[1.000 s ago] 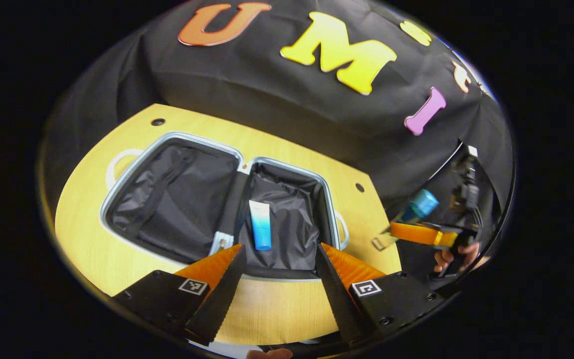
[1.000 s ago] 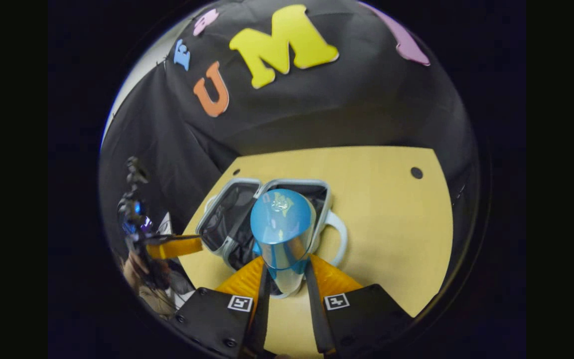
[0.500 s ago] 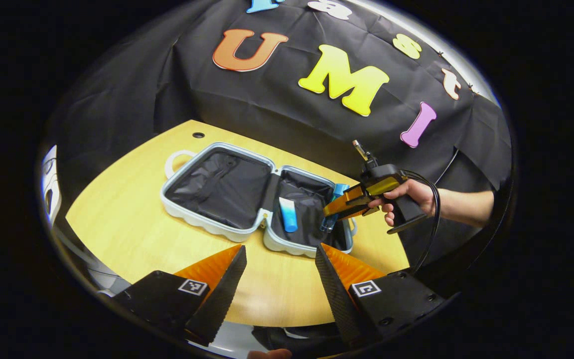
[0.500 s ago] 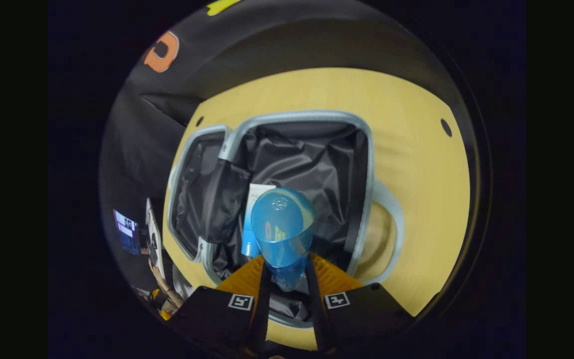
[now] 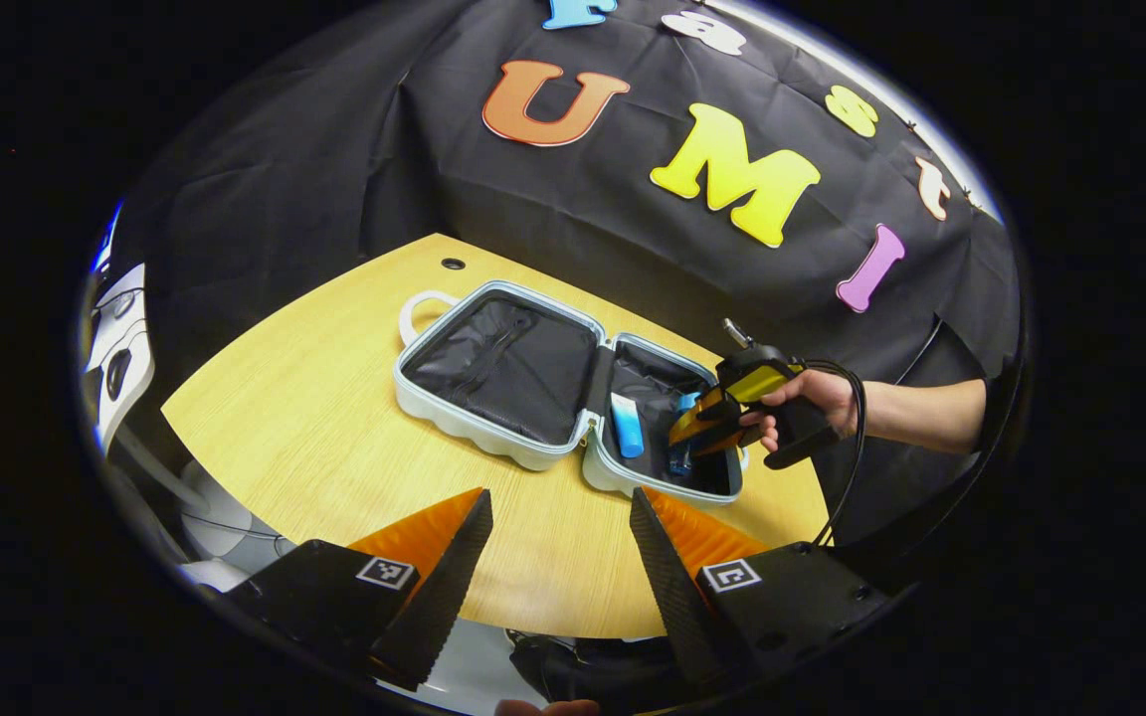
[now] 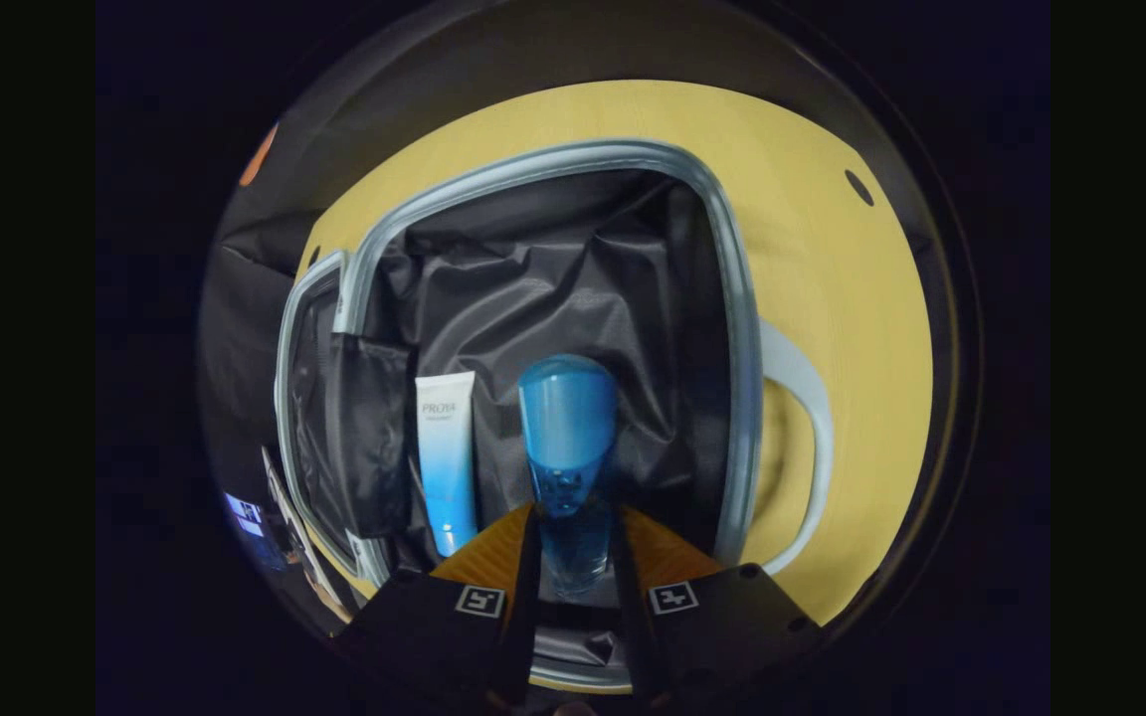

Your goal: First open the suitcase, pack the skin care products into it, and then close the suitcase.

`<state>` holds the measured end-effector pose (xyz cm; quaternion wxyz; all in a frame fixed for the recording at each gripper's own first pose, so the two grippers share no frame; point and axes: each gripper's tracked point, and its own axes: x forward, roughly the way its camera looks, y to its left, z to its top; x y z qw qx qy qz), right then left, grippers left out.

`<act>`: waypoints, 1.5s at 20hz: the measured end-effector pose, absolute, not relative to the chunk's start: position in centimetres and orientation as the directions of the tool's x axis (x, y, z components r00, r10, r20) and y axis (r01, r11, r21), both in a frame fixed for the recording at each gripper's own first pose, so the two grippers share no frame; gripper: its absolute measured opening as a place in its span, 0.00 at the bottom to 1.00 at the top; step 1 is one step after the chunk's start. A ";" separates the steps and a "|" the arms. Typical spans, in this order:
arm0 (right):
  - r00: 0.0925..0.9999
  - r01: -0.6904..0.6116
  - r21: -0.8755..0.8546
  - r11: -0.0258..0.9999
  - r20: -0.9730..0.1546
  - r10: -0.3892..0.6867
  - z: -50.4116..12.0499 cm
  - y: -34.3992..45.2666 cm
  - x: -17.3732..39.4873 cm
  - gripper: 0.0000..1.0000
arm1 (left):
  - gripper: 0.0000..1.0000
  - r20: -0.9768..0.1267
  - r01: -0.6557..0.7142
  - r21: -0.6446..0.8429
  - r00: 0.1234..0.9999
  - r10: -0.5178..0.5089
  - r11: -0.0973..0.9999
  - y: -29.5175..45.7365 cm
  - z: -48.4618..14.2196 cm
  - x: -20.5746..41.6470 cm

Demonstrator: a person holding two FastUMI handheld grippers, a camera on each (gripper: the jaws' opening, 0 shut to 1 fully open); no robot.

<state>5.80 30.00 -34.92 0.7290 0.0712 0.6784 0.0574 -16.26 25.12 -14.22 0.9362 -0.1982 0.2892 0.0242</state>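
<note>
A pale blue suitcase (image 5: 454, 418) lies open and flat on the wooden table, both halves lined in black. A white-and-blue tube (image 5: 627, 425) (image 6: 447, 457) rests in the right half. My right gripper (image 6: 573, 542) is shut on a blue capped bottle (image 6: 567, 433) and holds it low inside that same half (image 6: 742, 328), just right of the tube. In the left gripper view a hand holds the right gripper (image 5: 700, 430) over the case with the bottle (image 5: 680, 454) under it. My left gripper (image 5: 558, 542) is open and holds nothing, back over the table's near edge.
The wooden table (image 5: 314, 418) has bare room left of and in front of the suitcase. Two white handles (image 5: 418, 301) (image 6: 812, 398) stick out from the case. White equipment (image 5: 120, 343) stands off the table's left side. A cable hangs from the right gripper.
My right gripper has lowered the blue bottle into the suitcase's right half, beside the tube. My left gripper has drawn back and up, away from the case, still open.
</note>
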 end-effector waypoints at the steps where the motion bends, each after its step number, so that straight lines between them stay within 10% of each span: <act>1: 0.081 0.020 0.172 0.985 -0.982 0.170 -35.1 29.8 6.0 0.36 | 0.90 -0.548 -0.161 -0.358 0.833 -0.068 0.920 25.1 -14.2 -16.1; 8: 0.151 0.015 0.208 0.978 -0.967 0.204 -33.8 30.3 6.1 0.40 | 0.90 -0.534 -0.164 -0.376 0.843 -0.069 0.912 24.6 -13.9 -15.3; 11: 0.208 -0.019 0.237 0.971 -0.949 0.236 -31.4 29.9 5.4 0.57 | 0.90 -0.501 -0.171 -0.411 0.863 -0.065 0.895 25.5 -13.2 -14.4; 20: 0.673 -0.244 0.184 0.952 -0.675 0.303 -18.5 22.4 2.8 0.64 | 0.89 -0.397 -0.257 -0.538 0.918 0.028 0.803 35.5 -15.2 -7.9; 30: 0.767 -0.263 0.080 0.961 -0.587 0.259 -12.9 15.0 0.3 0.64 | 0.88 -0.595 -0.432 -0.514 0.802 0.055 0.741 46.6 -24.8 5.4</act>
